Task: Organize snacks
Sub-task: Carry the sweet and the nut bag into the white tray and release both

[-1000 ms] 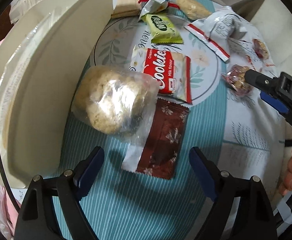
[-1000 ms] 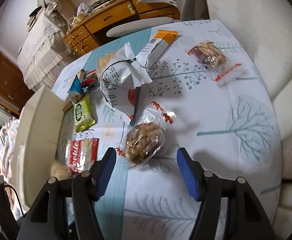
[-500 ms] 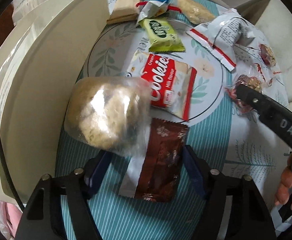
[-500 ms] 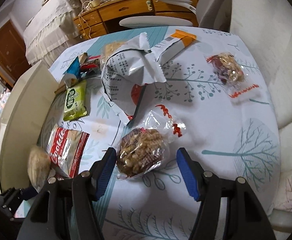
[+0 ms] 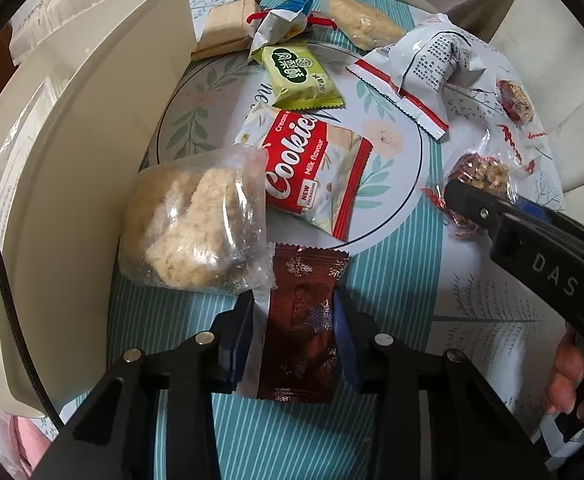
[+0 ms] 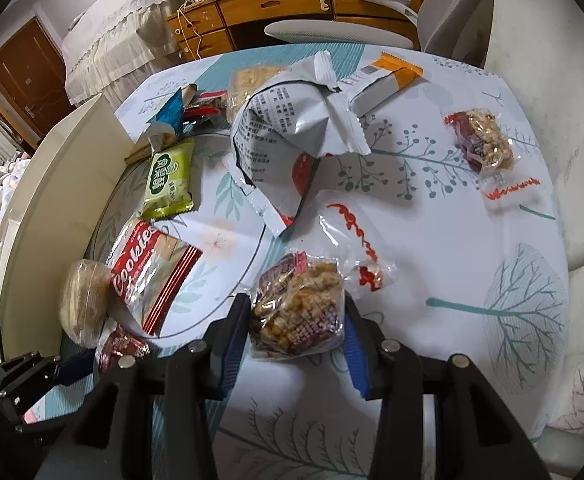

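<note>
My left gripper points down at the striped tablecloth and its jaws are closing on a dark red snowflake-printed packet; both blue pads touch the packet's sides. A clear bag of puffed rice cake lies just beyond it, overlapping its far end. My right gripper is closing its jaws on a nut cluster in a clear wrapper, and the wrapper fills the gap between the pads. In the left wrist view the right gripper reaches in from the right over that nut cluster.
A tall cream bin stands at the left. Spread across the table are a red Cookies packet, a green packet, a silver-white bag, an orange-ended bar and another nut cluster. A sofa borders the table's right side.
Both grippers' jaws have narrowed. The left closed in around the dark red packet. The right moved up to the nut cluster, rolled, and closed against its wrapper.
</note>
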The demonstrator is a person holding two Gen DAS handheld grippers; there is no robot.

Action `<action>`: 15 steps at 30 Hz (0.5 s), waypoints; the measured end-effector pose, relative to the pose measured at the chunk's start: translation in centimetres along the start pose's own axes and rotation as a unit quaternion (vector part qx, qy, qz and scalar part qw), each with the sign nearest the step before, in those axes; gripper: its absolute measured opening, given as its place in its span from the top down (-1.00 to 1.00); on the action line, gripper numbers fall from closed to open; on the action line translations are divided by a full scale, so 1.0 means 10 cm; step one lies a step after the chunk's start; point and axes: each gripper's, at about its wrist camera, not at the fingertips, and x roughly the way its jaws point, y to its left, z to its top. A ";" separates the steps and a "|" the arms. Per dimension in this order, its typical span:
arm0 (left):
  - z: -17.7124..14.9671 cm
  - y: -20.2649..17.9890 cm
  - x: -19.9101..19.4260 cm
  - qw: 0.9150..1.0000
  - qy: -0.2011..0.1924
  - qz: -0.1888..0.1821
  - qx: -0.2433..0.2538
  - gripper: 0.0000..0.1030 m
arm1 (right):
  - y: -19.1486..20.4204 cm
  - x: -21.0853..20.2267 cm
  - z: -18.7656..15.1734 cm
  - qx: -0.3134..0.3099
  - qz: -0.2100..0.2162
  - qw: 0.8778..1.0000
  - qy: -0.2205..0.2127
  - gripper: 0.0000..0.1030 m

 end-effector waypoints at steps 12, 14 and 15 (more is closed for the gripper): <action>-0.13 0.13 -0.18 1.000 0.008 -0.015 -0.003 0.32 | -0.06 -0.13 -0.22 0.037 0.018 0.998 0.044 0.15; -0.14 0.15 -0.26 1.000 0.002 -0.019 0.003 0.32 | -0.06 -0.21 -0.28 0.043 0.039 0.997 0.043 0.15; -0.14 0.16 -0.32 1.000 -0.002 -0.022 0.006 0.32 | -0.05 -0.25 -0.31 0.043 0.041 0.997 0.044 0.15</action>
